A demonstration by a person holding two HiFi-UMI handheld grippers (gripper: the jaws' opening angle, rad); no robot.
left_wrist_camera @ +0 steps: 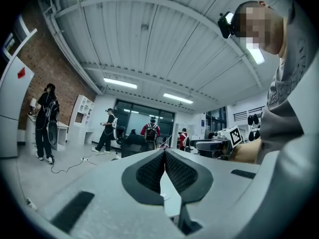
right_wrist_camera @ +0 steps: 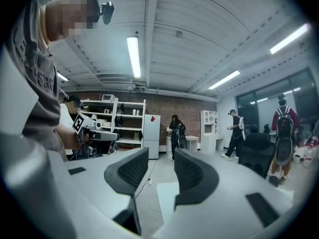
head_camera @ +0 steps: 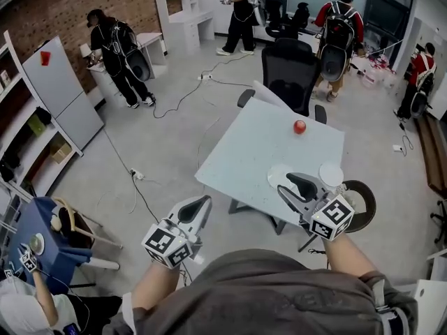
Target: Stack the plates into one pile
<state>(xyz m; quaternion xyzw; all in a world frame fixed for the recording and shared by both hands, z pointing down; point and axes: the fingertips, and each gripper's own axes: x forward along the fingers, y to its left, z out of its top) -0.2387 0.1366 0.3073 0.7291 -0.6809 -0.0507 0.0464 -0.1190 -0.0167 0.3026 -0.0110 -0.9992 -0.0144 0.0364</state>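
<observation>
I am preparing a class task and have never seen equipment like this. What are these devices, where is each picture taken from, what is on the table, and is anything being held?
There is no robot here. A person holds a two-jaw gripper in each hand. The head view comes from a camera on the person's head, looking down. The other two views come from cameras riding on each gripper, looking along its jaws. On the pale table lie two white plates, the larger plate and the smaller plate, side by side, plus a red round object, perhaps an apple. The left gripper has its jaws together on nothing. The right gripper has its jaws apart and empty, above the plates.
</observation>
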